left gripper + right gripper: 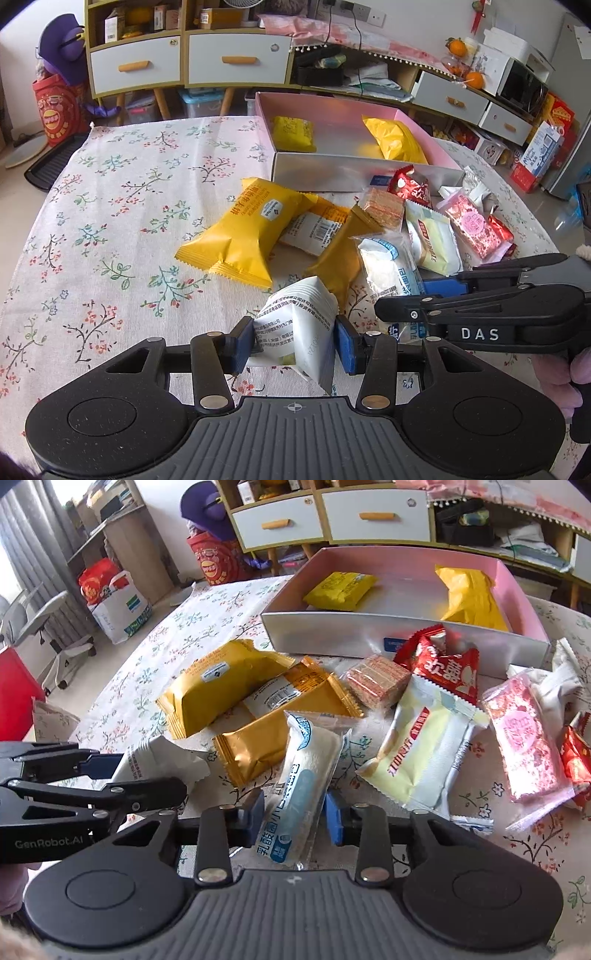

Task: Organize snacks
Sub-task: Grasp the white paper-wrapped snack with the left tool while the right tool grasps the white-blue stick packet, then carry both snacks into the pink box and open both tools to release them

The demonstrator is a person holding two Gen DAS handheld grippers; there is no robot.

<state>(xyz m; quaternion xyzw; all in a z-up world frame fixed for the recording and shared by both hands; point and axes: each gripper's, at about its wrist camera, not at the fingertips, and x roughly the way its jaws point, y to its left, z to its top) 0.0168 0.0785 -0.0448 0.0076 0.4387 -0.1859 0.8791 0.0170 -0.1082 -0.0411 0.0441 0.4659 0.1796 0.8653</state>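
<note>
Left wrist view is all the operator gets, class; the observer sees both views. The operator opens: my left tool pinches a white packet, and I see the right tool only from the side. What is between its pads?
Observer: The right tool has its pads against both sides of a blue-and-white packet.
Operator: What is on the floor beyond my left edge?
Observer: A white carrier bag, with a red bag behind it.
Operator: Anything else there?
Observer: A grey swivel chair.
</note>
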